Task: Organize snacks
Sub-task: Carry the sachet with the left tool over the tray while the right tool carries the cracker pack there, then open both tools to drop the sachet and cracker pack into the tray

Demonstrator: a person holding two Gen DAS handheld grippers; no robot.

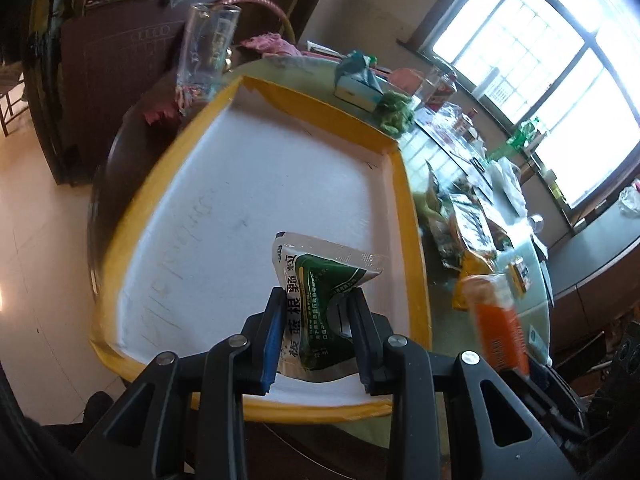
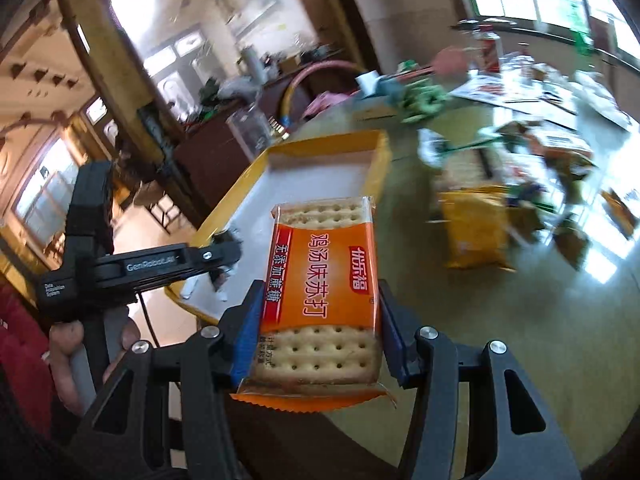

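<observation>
Cracker pack (image 2: 320,300) lengthwise between jaws, sachet (image 1: 320,304) upright (crumpled)

Green-white sachet (image 1: 320,304); orange cracker pack (image 2: 320,300), red stripe; white tray (image 1: 256,208), yellow rim; blue gripper pads (image 1: 272,344).

left hand-held gripper (image 1: 316,304): fingers clamped, loaded | right hand-held gripper (image 2: 320,300): fingers clamped, loaded, raised

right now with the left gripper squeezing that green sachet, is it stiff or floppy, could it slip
Probably floppy: the green sachet is visibly crumpled and folded between the left gripper fingers. It looks light, since its free top corner stands up unsupported over the yellow-rimmed tray. The glossy film may slip, though the buckling likely helps the pads hold.
</observation>
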